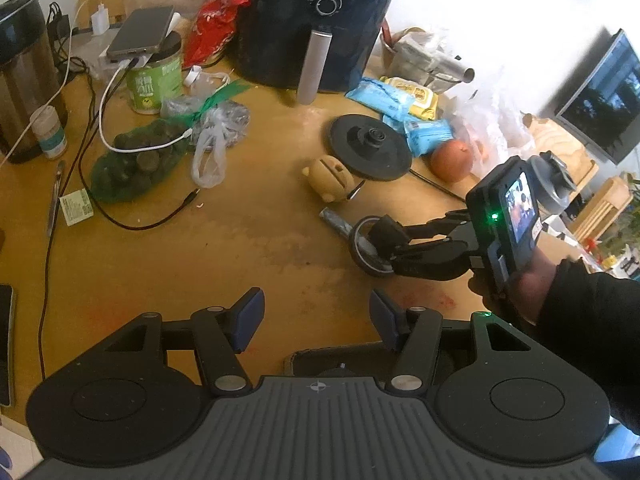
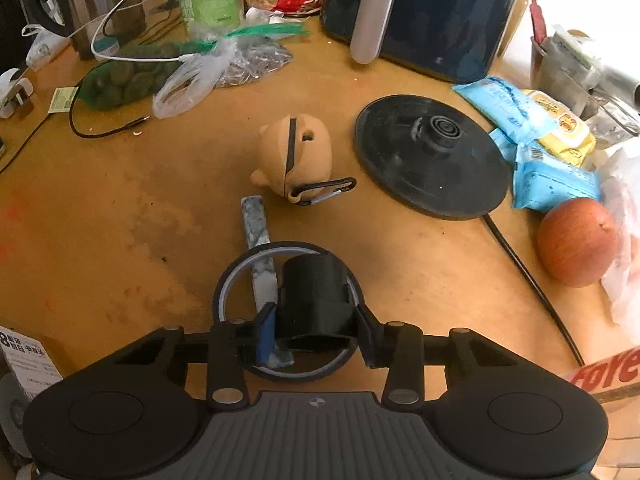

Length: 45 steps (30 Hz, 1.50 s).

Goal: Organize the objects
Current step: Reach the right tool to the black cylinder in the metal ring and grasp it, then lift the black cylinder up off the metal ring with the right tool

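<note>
My right gripper (image 2: pixel 314 330) is shut on a black cylindrical part (image 2: pixel 314 292) and holds it inside a black tape ring (image 2: pixel 228 280) that lies on the wooden table (image 2: pixel 120 220). A grey marbled bar (image 2: pixel 256 224) lies under the ring. A tan bear-shaped case (image 2: pixel 296 156) with a carabiner lies just beyond. In the left wrist view the right gripper (image 1: pixel 380 240) is at the ring (image 1: pixel 362 248) right of centre. My left gripper (image 1: pixel 316 320) is open and empty above the table's near edge.
A black kettle base (image 2: pixel 432 156), an apple (image 2: pixel 576 240), blue and yellow wipe packs (image 2: pixel 532 120), a dark air fryer (image 2: pixel 424 8), a green tin (image 2: pixel 212 0), bagged items (image 2: pixel 132 76) and cables (image 2: pixel 104 132) crowd the back and right.
</note>
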Each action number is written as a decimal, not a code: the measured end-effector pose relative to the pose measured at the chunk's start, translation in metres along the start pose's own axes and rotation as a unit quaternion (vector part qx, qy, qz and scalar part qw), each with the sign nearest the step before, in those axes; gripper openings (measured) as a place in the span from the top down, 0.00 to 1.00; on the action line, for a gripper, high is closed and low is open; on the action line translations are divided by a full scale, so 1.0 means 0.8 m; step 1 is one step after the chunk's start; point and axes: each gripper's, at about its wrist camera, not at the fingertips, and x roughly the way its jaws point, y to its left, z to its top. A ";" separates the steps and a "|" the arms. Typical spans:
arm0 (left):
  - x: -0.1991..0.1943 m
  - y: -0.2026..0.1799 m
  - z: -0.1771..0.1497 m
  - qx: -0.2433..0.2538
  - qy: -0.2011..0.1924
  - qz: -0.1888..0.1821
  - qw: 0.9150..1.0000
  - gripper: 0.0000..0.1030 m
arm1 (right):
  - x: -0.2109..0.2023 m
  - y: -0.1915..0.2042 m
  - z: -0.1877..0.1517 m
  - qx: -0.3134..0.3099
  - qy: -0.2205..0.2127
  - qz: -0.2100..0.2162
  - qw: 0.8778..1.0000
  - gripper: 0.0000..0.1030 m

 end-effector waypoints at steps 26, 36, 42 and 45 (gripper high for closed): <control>0.044 -0.041 0.040 0.074 0.001 -0.026 0.997 0.44 | -0.160 -0.048 -0.056 0.164 -0.120 0.032 0.979 0.58; 0.076 -0.045 0.039 0.097 0.019 -0.026 0.995 0.44 | -0.188 -0.058 -0.104 0.241 -0.135 0.026 0.961 0.58; 0.097 -0.053 0.047 0.114 0.022 -0.027 0.993 0.44 | -0.204 -0.062 -0.111 0.251 -0.146 0.021 0.957 0.58; 0.109 -0.057 0.051 0.124 0.022 -0.025 0.992 0.44 | -0.214 -0.064 -0.114 0.253 -0.152 0.016 0.955 0.58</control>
